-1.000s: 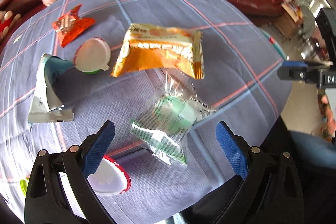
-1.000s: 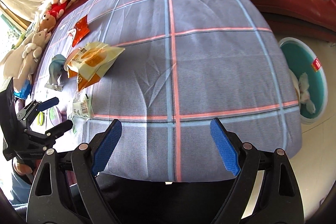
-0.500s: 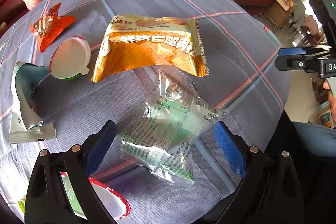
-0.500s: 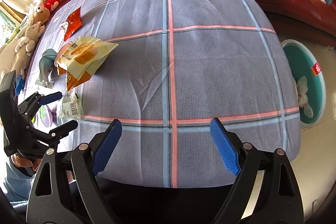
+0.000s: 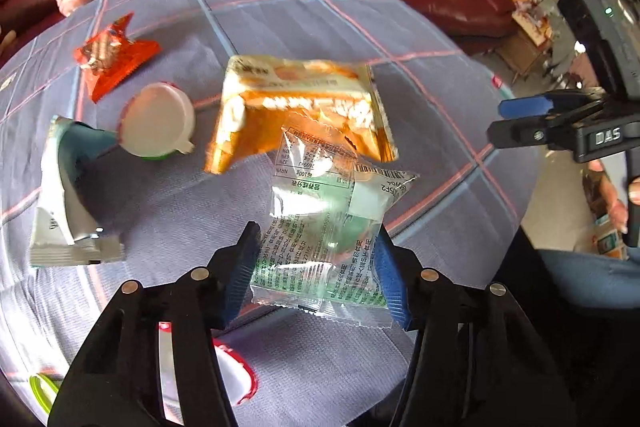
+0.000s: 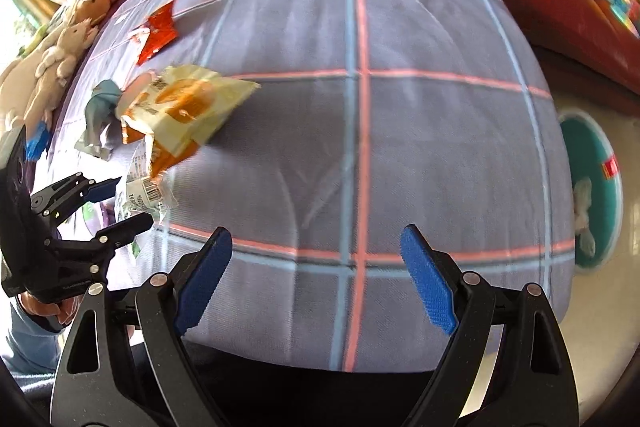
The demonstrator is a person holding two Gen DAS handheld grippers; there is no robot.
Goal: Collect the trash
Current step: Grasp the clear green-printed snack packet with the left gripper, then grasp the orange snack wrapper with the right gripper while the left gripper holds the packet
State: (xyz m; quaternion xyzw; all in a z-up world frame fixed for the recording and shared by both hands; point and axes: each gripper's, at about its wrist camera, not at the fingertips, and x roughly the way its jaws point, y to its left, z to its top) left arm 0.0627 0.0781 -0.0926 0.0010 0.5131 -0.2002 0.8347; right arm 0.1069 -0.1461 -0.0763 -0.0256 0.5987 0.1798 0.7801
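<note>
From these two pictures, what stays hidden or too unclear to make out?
- Red-rimmed white lid, left wrist view: mostly behind the left gripper, whose jaws are closing on the clear green wrapper.
- Green-rimmed piece, left wrist view: cut by the picture's edge.
- White cup, left wrist view: contents hidden; only one flat face shows.
- Teal bin, right wrist view: partly behind the tablecloth.

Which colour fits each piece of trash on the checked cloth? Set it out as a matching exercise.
Things:
1. torn foil candy wrapper
2. large puffed snack bag
3. see-through plastic packet between the left gripper fingers
4. round plastic cup lid

Colours:
A. white
B. clear with green print
C. red
D. orange and cream

Pairs: 1-C, 2-D, 3-B, 4-A
</note>
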